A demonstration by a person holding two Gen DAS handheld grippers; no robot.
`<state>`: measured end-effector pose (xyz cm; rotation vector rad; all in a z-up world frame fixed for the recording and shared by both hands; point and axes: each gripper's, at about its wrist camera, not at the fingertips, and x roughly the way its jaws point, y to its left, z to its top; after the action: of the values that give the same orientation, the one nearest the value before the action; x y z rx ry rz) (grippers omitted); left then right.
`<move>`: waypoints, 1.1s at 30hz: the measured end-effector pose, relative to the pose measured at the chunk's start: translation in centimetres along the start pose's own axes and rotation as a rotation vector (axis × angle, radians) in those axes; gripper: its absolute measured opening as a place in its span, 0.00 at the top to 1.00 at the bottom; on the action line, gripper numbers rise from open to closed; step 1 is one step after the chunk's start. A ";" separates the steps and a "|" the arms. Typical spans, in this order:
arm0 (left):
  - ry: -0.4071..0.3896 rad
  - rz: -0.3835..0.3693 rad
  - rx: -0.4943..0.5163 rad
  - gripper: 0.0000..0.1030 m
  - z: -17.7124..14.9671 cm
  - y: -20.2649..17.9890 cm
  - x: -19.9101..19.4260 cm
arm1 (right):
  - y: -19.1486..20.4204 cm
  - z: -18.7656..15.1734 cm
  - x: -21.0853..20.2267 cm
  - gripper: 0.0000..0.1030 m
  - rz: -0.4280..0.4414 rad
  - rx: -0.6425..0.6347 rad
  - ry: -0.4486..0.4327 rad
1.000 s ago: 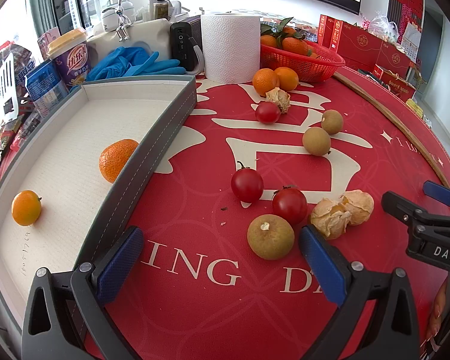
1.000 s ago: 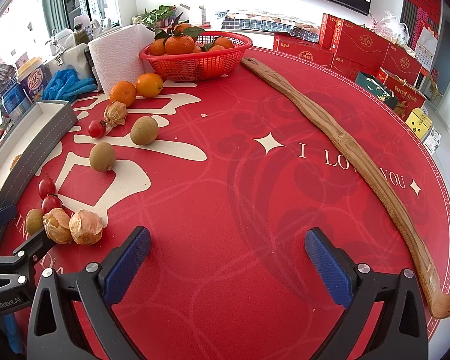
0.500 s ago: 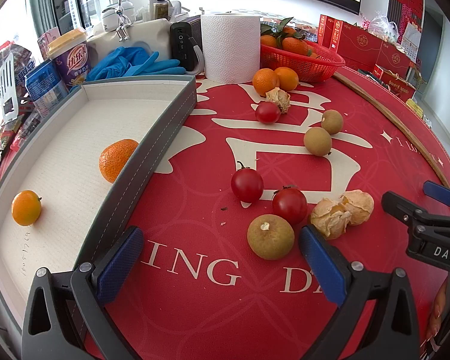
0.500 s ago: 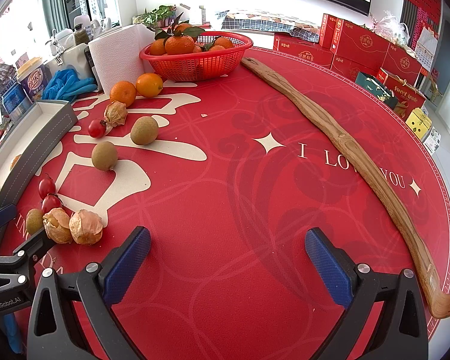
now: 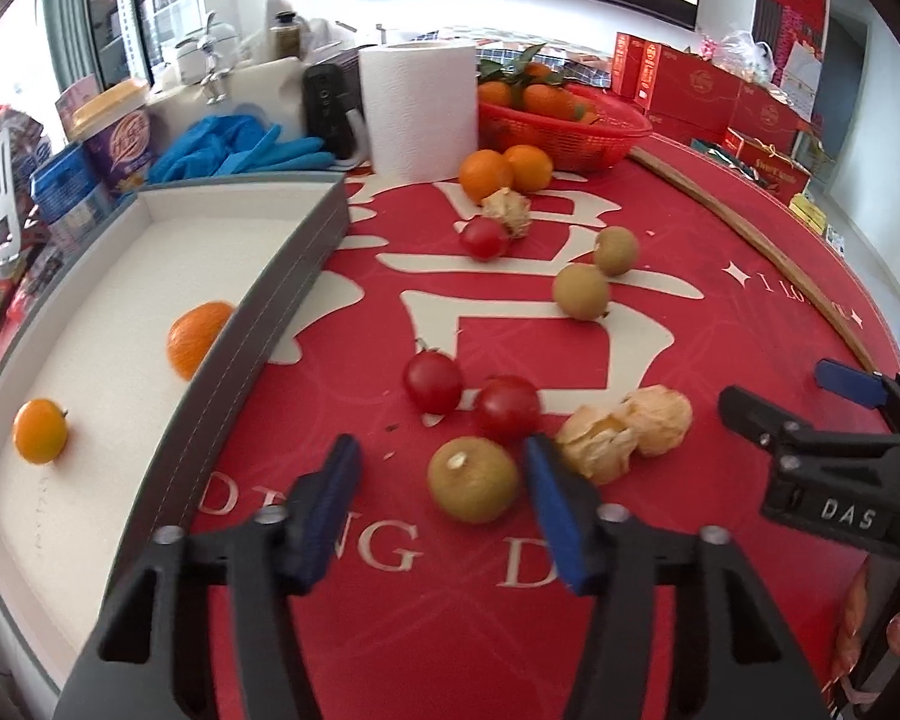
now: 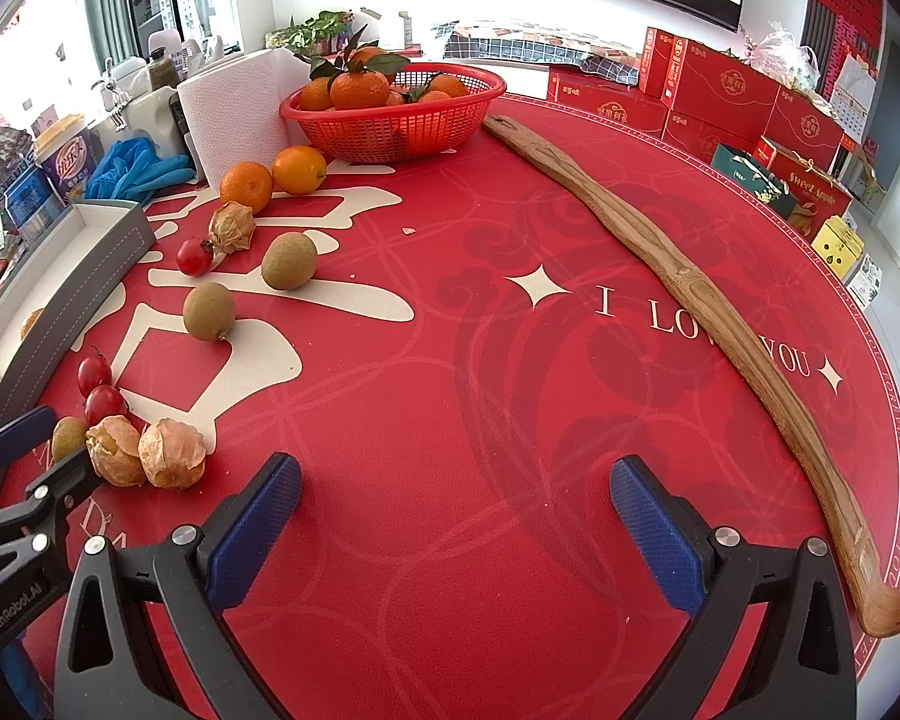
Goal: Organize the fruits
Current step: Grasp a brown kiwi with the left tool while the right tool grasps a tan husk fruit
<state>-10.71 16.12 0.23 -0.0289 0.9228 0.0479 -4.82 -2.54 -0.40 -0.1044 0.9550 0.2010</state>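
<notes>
My left gripper point(image 5: 441, 489) closing around brown fruit point(image 5: 473, 479), pads not touching yet, bound for tray point(image 5: 282, 294); right gripper point(image 6: 456, 531) wide apart, idle.

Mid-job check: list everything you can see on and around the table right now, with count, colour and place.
tray: one, grey with white lining, left of the mat
oranges in tray: two, orange
oranges on mat: two, orange, by the basket
basket: one, red, holding leafy oranges, far side
cherry tomatoes: three, red, mid mat
brown round fruits: three; nearest sits between the left gripper's fingers
husked fruits: three, tan, papery
paper roll: one, white
gloves: blue, behind tray
wooden back scratcher: one, right side
gift boxes: several, red, background
left gripper: closing, pads not yet touching
right gripper: open, empty
</notes>
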 end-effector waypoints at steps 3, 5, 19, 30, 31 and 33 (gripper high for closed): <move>-0.008 -0.014 0.029 0.71 0.0 -0.7 -0.1 | 0.0 0.0 0.0 0.00 0.000 -0.001 0.000; -0.015 -0.009 0.036 0.71 -0.1 -0.8 -0.2 | 0.0 0.0 0.0 0.00 0.000 -0.001 0.000; -0.045 -0.046 -0.024 0.71 -1.3 1.5 -2.3 | 5.8 -1.6 -1.3 0.00 0.204 -0.259 0.004; -0.141 -0.003 -0.087 0.71 -1.2 5.6 -6.2 | 8.4 0.3 -0.7 0.41 0.234 -0.325 -0.020; -0.148 0.009 -0.092 0.71 -1.2 6.2 -6.4 | 8.2 0.3 -0.8 0.56 0.232 -0.318 -0.020; -0.155 0.032 -0.097 0.71 -1.1 7.1 -6.5 | 7.6 0.3 -0.9 0.76 0.231 -0.290 -0.017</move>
<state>-15.88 22.94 4.74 -0.0993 0.7657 0.1234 -6.71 4.87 0.54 -0.2591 0.9159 0.5526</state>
